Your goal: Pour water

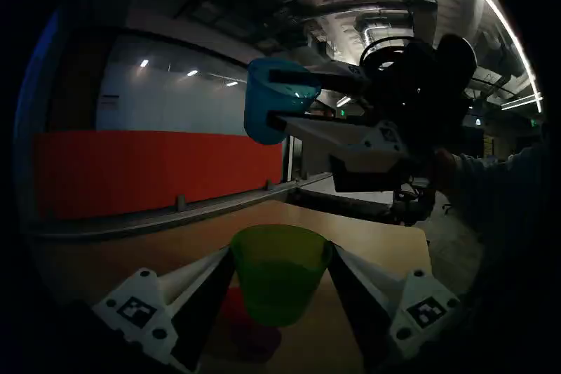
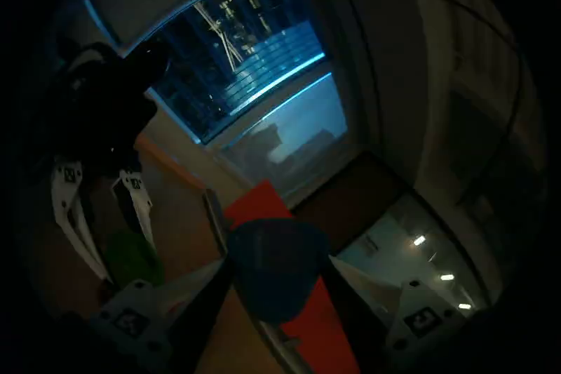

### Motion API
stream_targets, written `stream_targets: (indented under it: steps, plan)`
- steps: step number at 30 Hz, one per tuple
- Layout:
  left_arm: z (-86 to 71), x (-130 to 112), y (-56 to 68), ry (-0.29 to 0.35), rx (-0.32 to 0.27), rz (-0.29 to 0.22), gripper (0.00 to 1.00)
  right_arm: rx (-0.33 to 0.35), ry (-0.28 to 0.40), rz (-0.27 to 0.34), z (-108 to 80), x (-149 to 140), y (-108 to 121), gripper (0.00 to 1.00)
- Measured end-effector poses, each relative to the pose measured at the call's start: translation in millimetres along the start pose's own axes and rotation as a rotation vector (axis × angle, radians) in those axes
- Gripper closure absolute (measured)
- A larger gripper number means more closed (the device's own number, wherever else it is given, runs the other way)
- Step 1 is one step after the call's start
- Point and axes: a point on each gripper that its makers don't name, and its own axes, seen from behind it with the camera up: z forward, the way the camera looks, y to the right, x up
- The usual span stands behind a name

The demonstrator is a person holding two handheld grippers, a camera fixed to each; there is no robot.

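Left of the green cup [image 1: 280, 283] runs a flat red wall panel [image 1: 154, 170] under pale glass. Just below-left of the cup, on the smooth wooden table [image 1: 175, 248], sits a small reddish thing [image 1: 235, 306] too dim to name. The green cup is translucent plastic, a round tapered tumbler standing upright. The left gripper [image 1: 280, 253] is closed onto it, one white finger pressed against each side. Above it, well clear of its rim, hangs the blue cup [image 1: 265, 104], of the same tapered shape and somewhat tilted. It is pinched between both fingers of the right gripper [image 1: 271, 97], whose dark body and the sleeve [image 1: 491, 184] holding it reach away to the right of the green cup. Whether either cup has water in it cannot be told. To pour well, I judge the blue cup's lip should come low and directly over the green cup's mouth before tipping slowly, with the green cup kept level.
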Motion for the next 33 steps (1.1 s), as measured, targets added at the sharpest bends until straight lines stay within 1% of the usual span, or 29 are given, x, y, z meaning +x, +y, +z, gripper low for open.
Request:
stream_targets:
  steps: [6,11,14,17,21,25,33]
  plan:
    - [0.4,2.0,0.6,0.001,0.002,0.011,0.11,0.033,-0.005,0.258,-5.2,2.1,-8.5,0.11]
    - [-0.3,4.2,1.6,0.000,0.005,0.020,0.11,0.073,-0.004,0.498,-6.8,5.3,-12.5,0.12]
    - [-0.9,4.7,0.7,-0.001,0.009,0.025,0.12,0.098,-0.002,0.614,-8.2,6.7,-13.3,0.12]
    - [-1.9,5.3,-0.9,-0.002,0.016,0.031,0.11,0.111,-0.005,0.693,-10.5,6.2,-12.8,0.11]
    - [-4.5,6.9,-3.9,-0.003,0.028,0.036,0.11,0.121,-0.008,0.745,-14.5,0.6,-13.0,0.11]
    - [-8.2,6.2,-9.4,-0.007,0.047,0.045,0.11,0.118,-0.024,0.753,-19.4,-12.6,-15.0,0.11]
    - [-19.1,-0.6,-25.0,-0.027,0.092,0.061,0.11,0.114,-0.069,0.760,-31.6,-44.1,-23.8,0.11]
